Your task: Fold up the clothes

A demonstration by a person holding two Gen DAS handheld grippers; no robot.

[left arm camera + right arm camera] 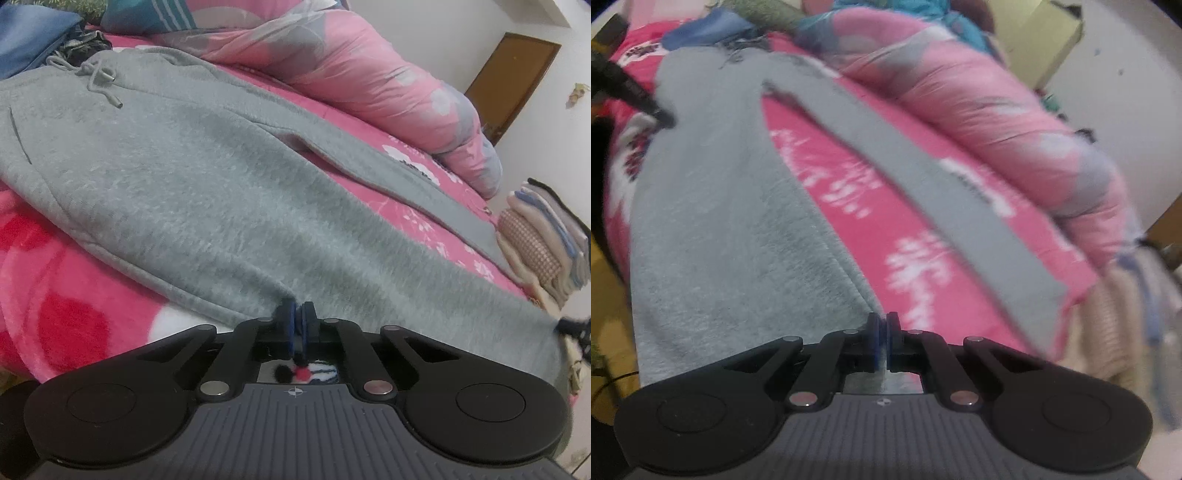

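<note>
Both sets of jaws are clenched on the near leg of the grey sweatpants (207,177): left gripper (297,308) mid-edge, right gripper (883,321) near the cuff, probably to fold it across. Beyond, the pants lie flat on the pink bed (369,144).

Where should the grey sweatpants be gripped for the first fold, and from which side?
Judging by how they lie, along the near leg's edge. The grey sweatpants lie flat on the pink bedspread, legs splayed in a V, near leg at the bed's front. Both the left gripper and right gripper are already shut on that hem from the front, low.
</note>
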